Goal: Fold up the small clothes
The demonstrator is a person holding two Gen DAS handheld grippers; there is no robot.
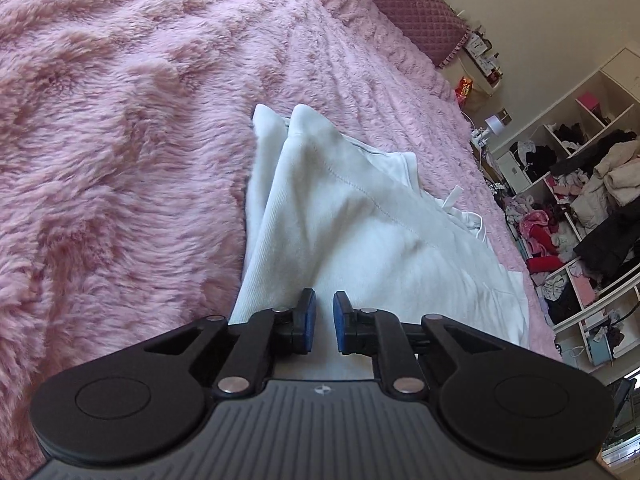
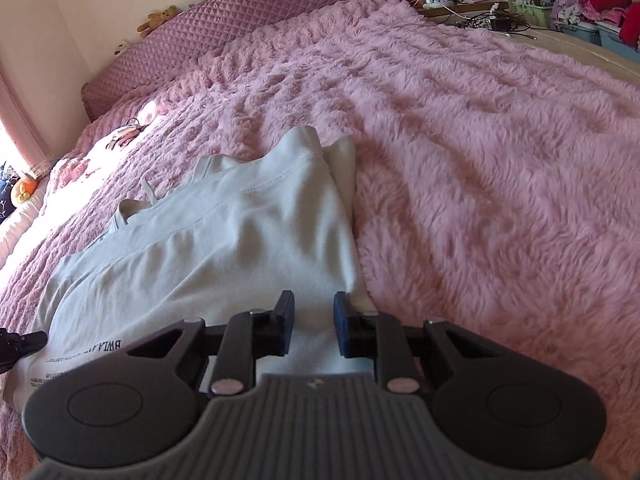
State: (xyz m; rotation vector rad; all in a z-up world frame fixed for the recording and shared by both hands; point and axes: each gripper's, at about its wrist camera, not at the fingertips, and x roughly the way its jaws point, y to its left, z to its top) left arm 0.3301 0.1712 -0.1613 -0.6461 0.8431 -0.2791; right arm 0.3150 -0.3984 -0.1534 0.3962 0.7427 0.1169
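Both grippers, left [image 1: 324, 322] and right [image 2: 314, 330], hover with fingers slightly apart, gripping nothing, over the white garment [image 1: 340, 208] on the pink bed [image 1: 120, 120].

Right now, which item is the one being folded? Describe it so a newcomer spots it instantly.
Start from the big bed covered by the shaggy pink blanket. Near its front edge lies a white garment, partly folded over itself with visible seams and dark printed lettering by its lower edge. It is the only pale, smooth fabric on the pink fur; the other clothes are heaped on the shelves beside the bed.
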